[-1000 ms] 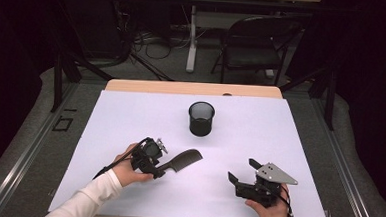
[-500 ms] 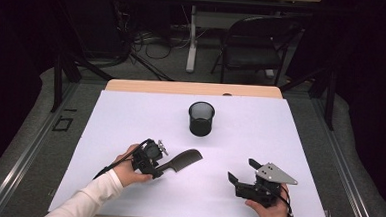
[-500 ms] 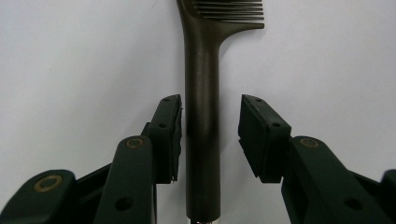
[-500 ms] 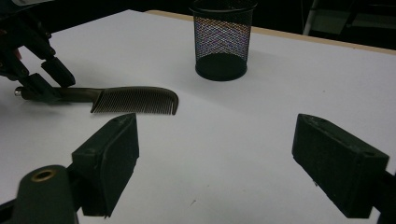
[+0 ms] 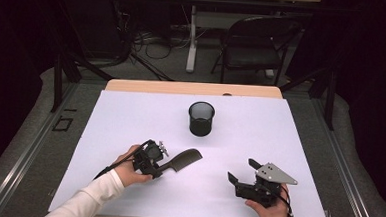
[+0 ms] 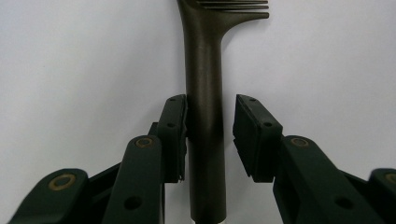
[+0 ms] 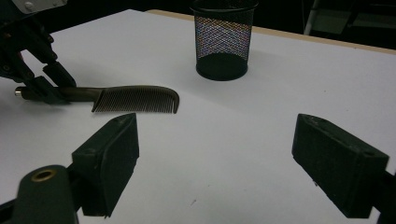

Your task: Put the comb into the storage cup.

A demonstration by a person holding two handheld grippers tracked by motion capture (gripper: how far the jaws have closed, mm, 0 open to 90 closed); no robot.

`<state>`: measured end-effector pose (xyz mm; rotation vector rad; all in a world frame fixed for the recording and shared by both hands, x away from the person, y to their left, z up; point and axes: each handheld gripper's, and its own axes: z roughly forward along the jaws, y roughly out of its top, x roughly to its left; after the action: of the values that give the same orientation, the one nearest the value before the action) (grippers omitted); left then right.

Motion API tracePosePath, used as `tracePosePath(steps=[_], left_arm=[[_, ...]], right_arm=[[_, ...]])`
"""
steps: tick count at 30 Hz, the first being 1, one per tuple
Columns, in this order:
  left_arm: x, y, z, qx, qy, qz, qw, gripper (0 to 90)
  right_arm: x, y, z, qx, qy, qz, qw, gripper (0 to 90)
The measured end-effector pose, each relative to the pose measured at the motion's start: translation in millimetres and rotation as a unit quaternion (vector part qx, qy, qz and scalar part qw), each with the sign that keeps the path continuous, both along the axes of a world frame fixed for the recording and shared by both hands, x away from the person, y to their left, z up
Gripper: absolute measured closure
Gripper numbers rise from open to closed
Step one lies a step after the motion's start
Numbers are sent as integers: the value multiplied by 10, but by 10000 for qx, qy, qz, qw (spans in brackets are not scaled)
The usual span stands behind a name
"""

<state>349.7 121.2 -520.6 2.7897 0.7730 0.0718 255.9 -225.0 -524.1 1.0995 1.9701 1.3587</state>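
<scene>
We find the comb [image 5: 180, 161] lying on the white table [image 5: 299, 144], its handle between the left gripper [image 6: 210, 135]'s jaws: one pad touches, the other stands just off, not yet clamped. The right gripper [image 7: 215, 154] gapes empty nearby. In our judgement, closing so near the handle's end risks the comb pivoting or slipping.

The right gripper [image 7: 215, 163] has its jaws spread wide over the white table [image 7: 261, 112]. Beyond sit a dark plastic comb [image 7: 135, 99], held at its handle by the other gripper [image 7: 44, 81], and a black mesh cup [image 7: 223, 39].

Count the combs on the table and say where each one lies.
1. The comb lies on the table's left half, below the cup, its handle between the left claw's jaws.
</scene>
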Motion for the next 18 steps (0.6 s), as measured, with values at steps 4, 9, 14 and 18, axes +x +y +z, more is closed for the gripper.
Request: tracePosePath(steps=[4,9,14,18], left_arm=[[6,-8,-17,77,0,-13,10000,647],[14,-15,-33,118,-17,-22,9999,660],[21,-21,-45,176,22,-43,9998,666],[24,-20,-45,168,47,-65,9998,679]], right_arm=[[-1,-1,1,-9,10,3,10000,147],[0,-2,0,-2,6,11,10000,147],[-2,-1,1,-13,-1,12,10000,147],[-1,-2,0,-9,9,9,10000,147]])
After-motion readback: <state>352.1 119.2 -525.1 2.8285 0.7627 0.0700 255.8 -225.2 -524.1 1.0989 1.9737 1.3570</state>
